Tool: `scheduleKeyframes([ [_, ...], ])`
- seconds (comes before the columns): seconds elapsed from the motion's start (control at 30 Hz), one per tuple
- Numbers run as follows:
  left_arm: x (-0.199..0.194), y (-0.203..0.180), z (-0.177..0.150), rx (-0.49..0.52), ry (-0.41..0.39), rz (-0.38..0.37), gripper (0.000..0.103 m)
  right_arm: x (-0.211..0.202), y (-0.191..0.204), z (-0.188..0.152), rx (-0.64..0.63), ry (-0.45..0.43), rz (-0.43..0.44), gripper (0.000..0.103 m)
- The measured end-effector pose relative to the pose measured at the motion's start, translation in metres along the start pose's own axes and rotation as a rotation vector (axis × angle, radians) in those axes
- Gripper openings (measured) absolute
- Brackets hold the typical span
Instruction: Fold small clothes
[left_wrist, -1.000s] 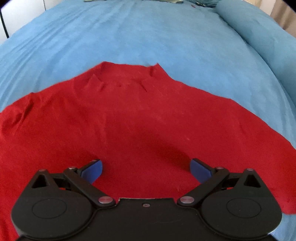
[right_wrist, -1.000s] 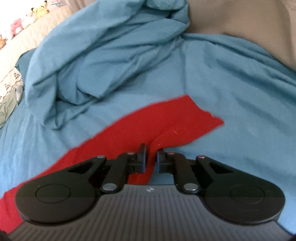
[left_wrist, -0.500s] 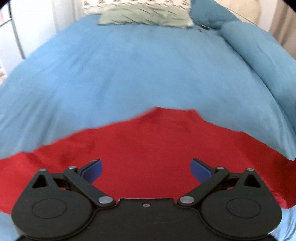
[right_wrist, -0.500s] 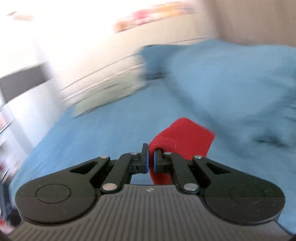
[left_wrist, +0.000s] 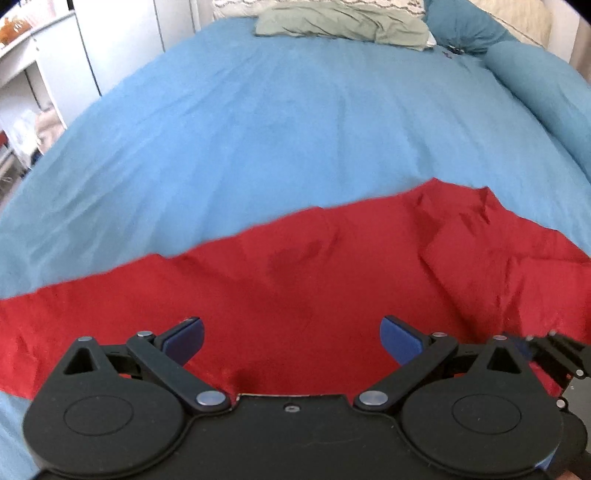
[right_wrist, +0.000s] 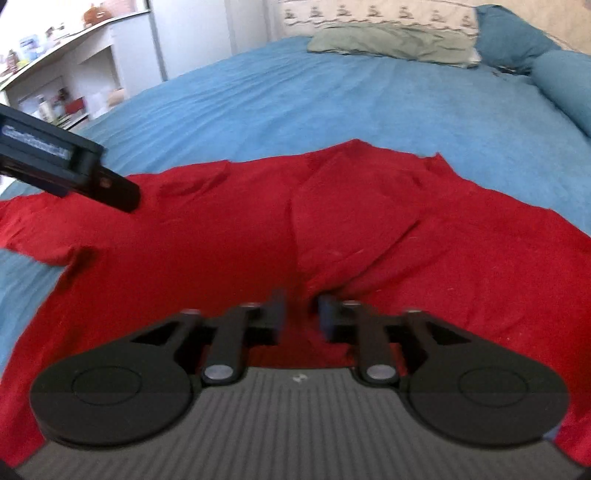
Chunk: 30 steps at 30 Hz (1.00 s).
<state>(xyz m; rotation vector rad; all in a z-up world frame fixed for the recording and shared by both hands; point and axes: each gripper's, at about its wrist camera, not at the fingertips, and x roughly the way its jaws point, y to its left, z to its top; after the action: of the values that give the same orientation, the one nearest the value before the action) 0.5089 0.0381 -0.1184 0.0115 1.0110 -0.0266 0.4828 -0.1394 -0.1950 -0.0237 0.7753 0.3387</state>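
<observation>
Since a second ago the right gripper (right_wrist: 301, 314) has carried the sleeve across onto the red shirt (right_wrist: 258, 236); its jaws are opening, pressing nothing. The left gripper (left_wrist: 291, 338) hovers wide open and empty. The shirt lies on the blue bedspread (left_wrist: 277, 129), sleeve fold at twelve o'clock of the right fingers.

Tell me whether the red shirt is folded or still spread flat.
Partly folded. In the right wrist view one flap of the red shirt lies doubled over its middle, while the rest lies spread on the blue bedcover.
</observation>
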Motion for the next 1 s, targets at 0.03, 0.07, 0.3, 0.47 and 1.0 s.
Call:
scheduleKeyframes([
  [0.03, -0.001, -0.004, 0.002, 0.0, -0.001, -0.017, 0.103, -0.004, -0.001, 0.002, -0.02, -0.007, 0.008, 0.078],
  [0.07, -0.003, -0.008, 0.004, 0.004, -0.007, -0.037, 0.102, -0.01, 0.0, 0.008, -0.047, -0.023, -0.002, 0.087],
  [0.3, -0.016, -0.071, 0.013, 0.142, -0.029, -0.154, 0.101, -0.059, -0.026, 0.006, -0.114, -0.026, -0.095, 0.095],
  [0.47, 0.007, -0.121, 0.001, 0.249, 0.003, -0.177, 0.068, -0.082, -0.054, -0.01, -0.026, 0.008, -0.166, 0.1],
  [1.0, 0.051, -0.081, -0.016, -0.035, -0.001, -0.091, 0.049, -0.103, -0.106, -0.063, 0.201, 0.089, -0.228, 0.101],
])
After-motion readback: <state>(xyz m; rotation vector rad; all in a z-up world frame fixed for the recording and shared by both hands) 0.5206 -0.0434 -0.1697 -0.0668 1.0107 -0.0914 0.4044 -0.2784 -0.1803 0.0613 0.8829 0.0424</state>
